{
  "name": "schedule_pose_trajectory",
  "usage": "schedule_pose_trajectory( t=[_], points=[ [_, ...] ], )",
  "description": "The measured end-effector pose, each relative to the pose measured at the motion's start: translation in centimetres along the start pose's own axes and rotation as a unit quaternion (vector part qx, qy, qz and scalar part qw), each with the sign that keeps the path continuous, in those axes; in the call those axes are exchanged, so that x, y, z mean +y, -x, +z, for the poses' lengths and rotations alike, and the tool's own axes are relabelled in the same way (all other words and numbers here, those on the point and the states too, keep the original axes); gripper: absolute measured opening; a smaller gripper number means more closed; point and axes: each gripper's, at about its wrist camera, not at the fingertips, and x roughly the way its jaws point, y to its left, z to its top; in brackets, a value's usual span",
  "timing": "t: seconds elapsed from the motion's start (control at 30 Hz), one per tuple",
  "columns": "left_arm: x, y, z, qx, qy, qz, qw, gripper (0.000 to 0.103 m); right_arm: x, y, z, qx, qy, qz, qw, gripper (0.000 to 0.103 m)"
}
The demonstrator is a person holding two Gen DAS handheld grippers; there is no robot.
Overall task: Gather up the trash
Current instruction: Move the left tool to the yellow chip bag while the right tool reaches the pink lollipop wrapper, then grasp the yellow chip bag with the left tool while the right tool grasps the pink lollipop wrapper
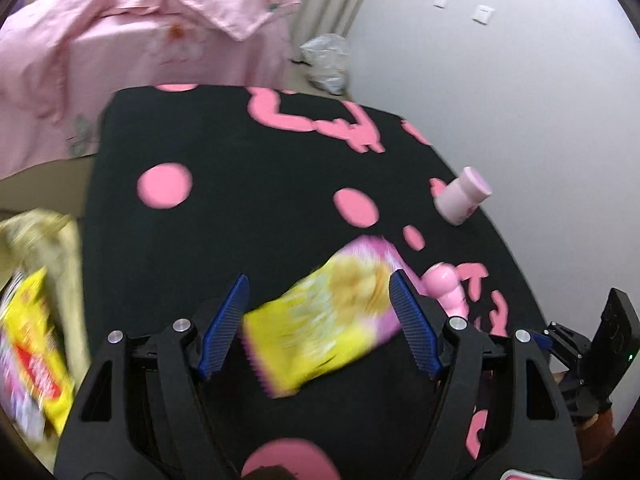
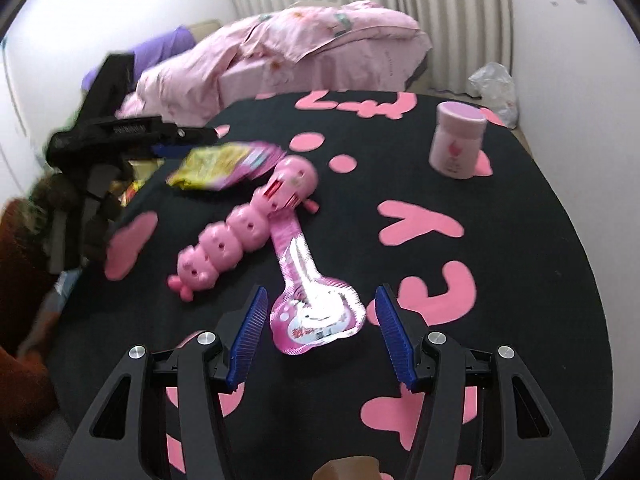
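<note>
A yellow and pink chip bag (image 1: 320, 320), blurred, lies on the black cloth with pink shapes (image 1: 240, 140) between the fingers of my left gripper (image 1: 318, 278). That gripper is open, with neither pad pressing on the bag. In the right wrist view the chip bag (image 2: 224, 164) sits near the cloth's left edge, beside the left gripper (image 2: 188, 144). My right gripper (image 2: 320, 292) is open over a shiny pink foil wrapper (image 2: 316, 312) with a long neck, its pads on either side and apart from it.
A pink caterpillar toy (image 2: 240, 232) lies beside the wrapper. A pink bottle (image 2: 458, 140) stands far right. Left of the table, a beige bag (image 1: 44, 240) holds a yellow packet (image 1: 32, 340). Pink bedding (image 2: 280, 52) and a crumpled plastic bag (image 2: 496, 88) are behind.
</note>
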Motion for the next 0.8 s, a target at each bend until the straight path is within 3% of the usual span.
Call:
schedule_pose_trajectory(
  t=[0.13,0.3,0.53,0.73,0.8],
  points=[
    [0.1,2.1,-0.9,-0.015,0.002,0.017,0.9997,0.069,0.1,-1.4,-0.2,0.014,0.019,-0.033,0.999,0.053],
    [-1.2,1.8,-0.3,-0.019,-0.056,0.004,0.9983,0.069,-1.6,-1.0,-0.7,0.014,-0.015,-0.038,0.999,0.053],
    [-3.1,-2.6,-0.1,0.044,-0.106,0.007,0.9934,0.069,-2.2,-0.1,-1.9,0.006,-0.025,-0.038,0.999,0.054],
    [-4.2,-3.6,-0.8,0.061,-0.14,0.031,0.9878,0.069,-2.3,-0.2,-1.9,0.004,-0.027,-0.039,0.999,0.054],
    [-4.4,-3.7,-0.9,0.065,-0.145,0.042,0.9864,0.064,-2.3,-0.2,-1.9,0.004,-0.029,-0.039,0.999,0.054]
  ],
)
